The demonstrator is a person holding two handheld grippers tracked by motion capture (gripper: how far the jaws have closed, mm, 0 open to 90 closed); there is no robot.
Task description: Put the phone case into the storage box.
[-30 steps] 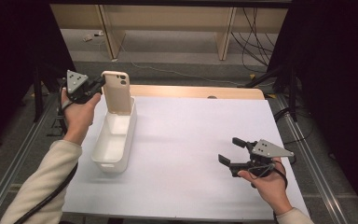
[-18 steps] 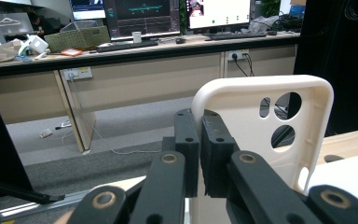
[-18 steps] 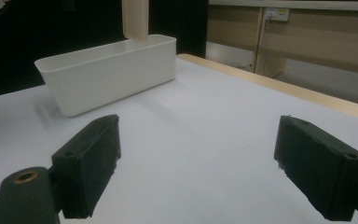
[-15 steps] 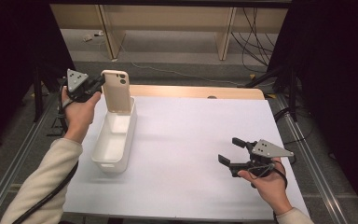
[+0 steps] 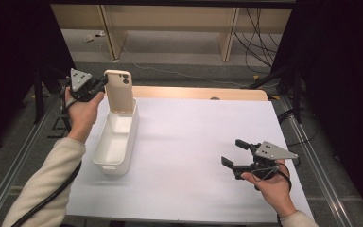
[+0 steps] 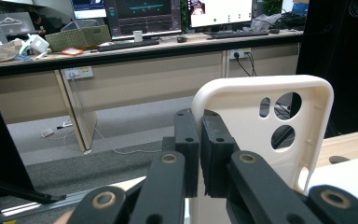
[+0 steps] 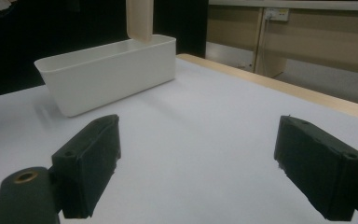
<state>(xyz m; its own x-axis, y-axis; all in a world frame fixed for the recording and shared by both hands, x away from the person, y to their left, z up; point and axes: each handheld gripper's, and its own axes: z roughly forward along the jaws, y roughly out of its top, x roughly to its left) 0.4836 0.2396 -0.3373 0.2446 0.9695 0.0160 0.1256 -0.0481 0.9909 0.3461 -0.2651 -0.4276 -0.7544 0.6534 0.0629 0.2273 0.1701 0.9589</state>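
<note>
Nothing has shifted: left gripper (image 5: 100, 85) stays pinching the phone case (image 5: 120, 91) upright above the bin (image 5: 105, 157); right gripper (image 5: 237, 152), spread, rests on the counter (image 5: 194, 142). Release pending.

A: Any legible text, label or number recorded?
B: None. The monitors (image 6: 154, 14) along the top of the left gripper view carried graphics, too small and blurred to read. Nothing else bore markings.

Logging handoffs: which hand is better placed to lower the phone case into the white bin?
Left. Its tool is shut on the phone case, upright over the white bin; the right tool is open, far off.
</note>
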